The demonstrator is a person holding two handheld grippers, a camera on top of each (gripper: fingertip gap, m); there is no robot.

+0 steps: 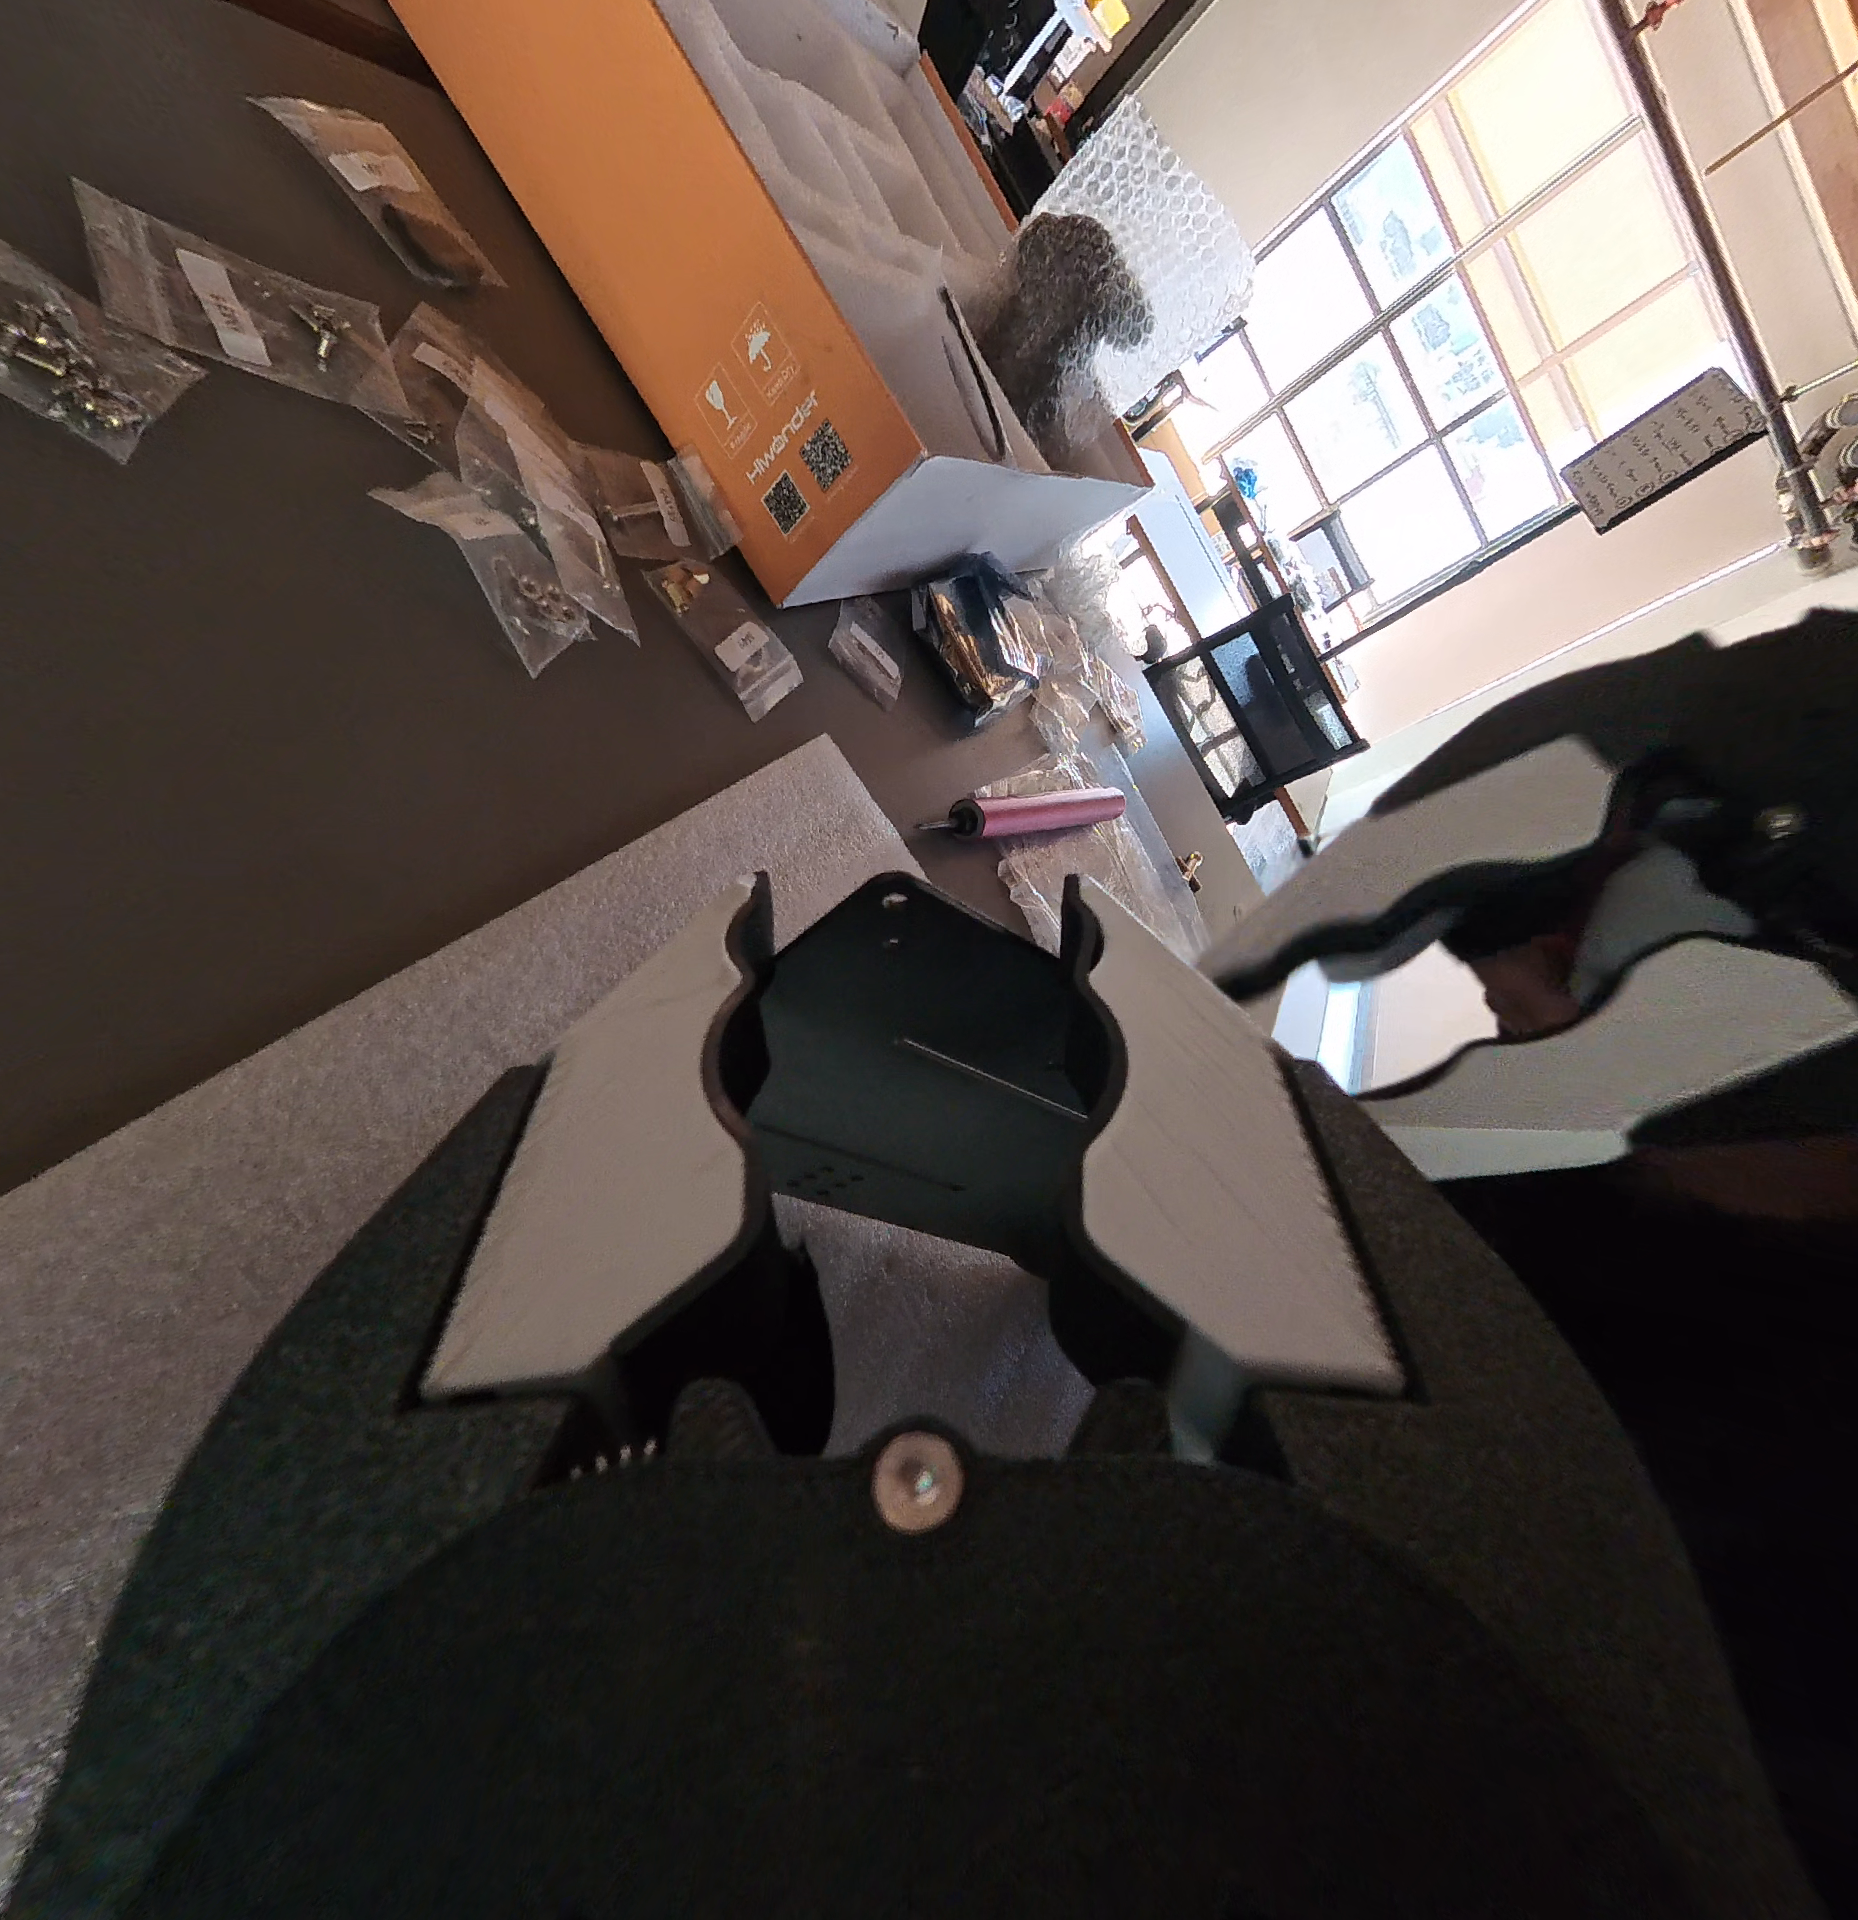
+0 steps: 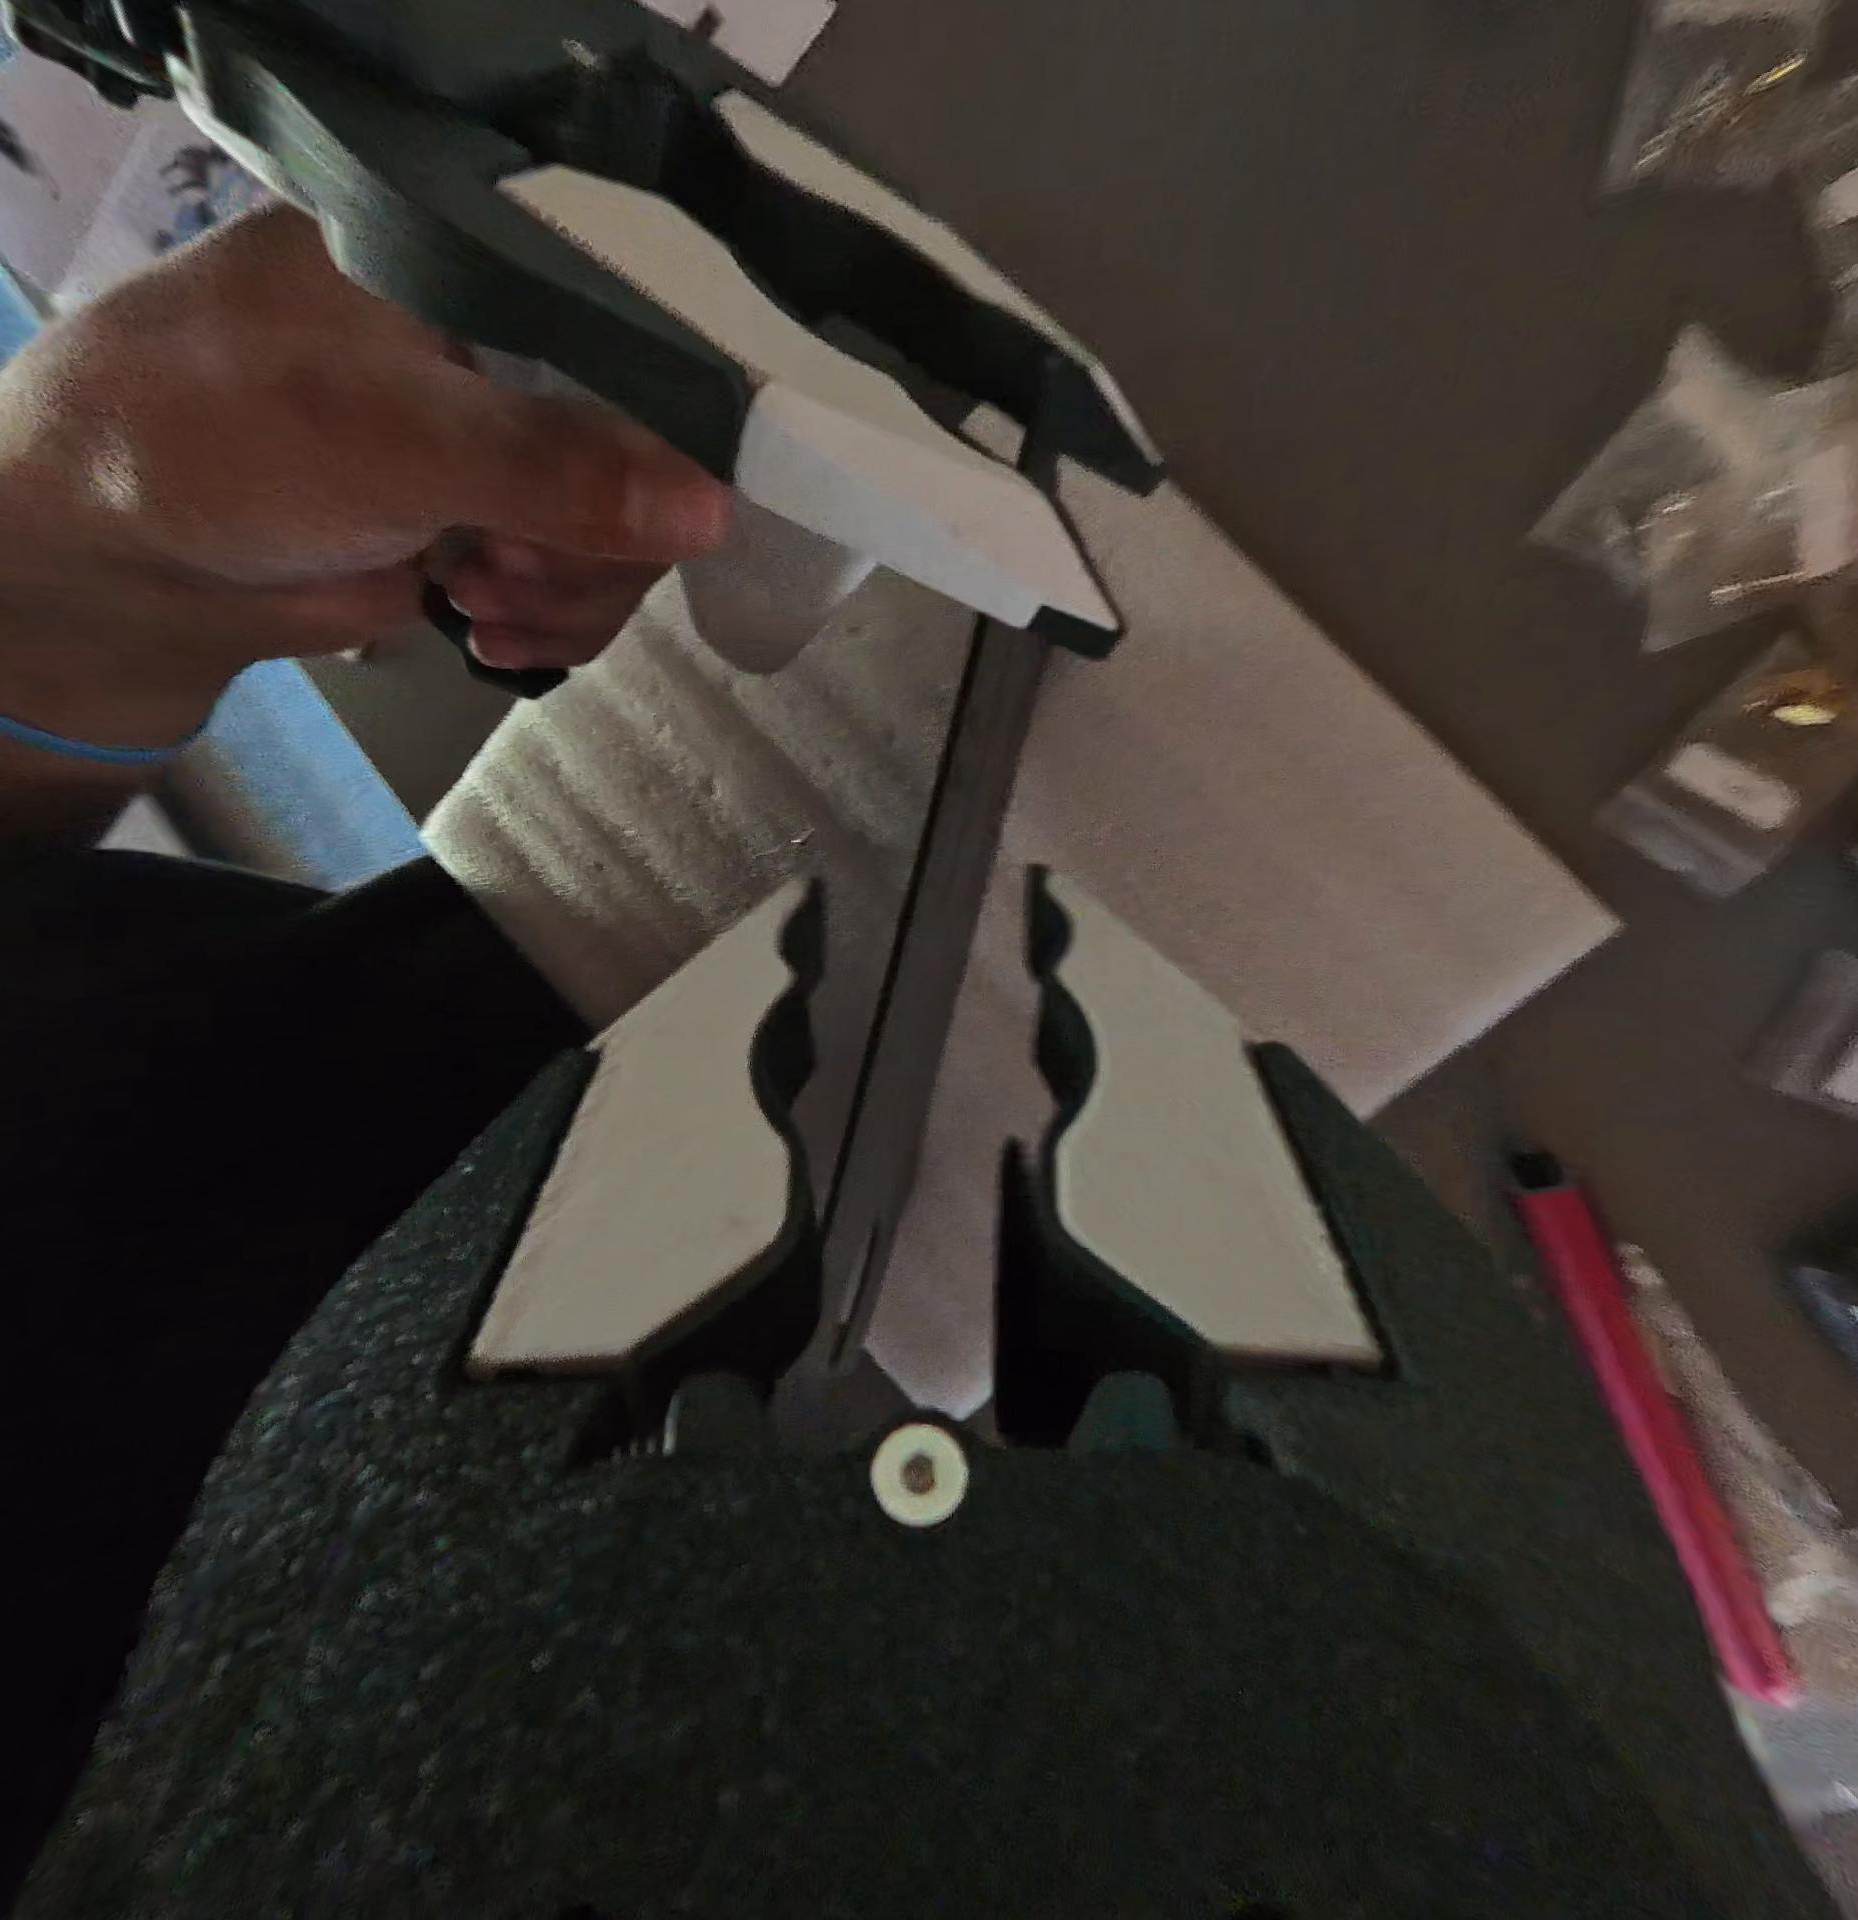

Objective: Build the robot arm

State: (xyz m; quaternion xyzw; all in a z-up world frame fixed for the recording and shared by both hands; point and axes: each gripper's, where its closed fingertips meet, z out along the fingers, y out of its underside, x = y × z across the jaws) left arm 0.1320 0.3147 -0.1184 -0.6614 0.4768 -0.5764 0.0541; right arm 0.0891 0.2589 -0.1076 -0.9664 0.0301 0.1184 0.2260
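Foam sheet (image 1: 281, 1091); left tongs (image 1: 909, 904) gripping black plate (image 1: 904, 1039).

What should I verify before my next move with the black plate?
1. Left gripper holds the black plate: ok, the plate is clamped between its fingers, over the foam sheet.
2. Right gripper open: ok, its jaws stand apart.
3. Plate lined up with the right gripper: ok, it runs edge-on through the gap.
4. Right fingers touching the plate: cannot tell, the view is blurred.
5. Pink screwdriver and parts bags out of the way: ok, they lie apart on the table.
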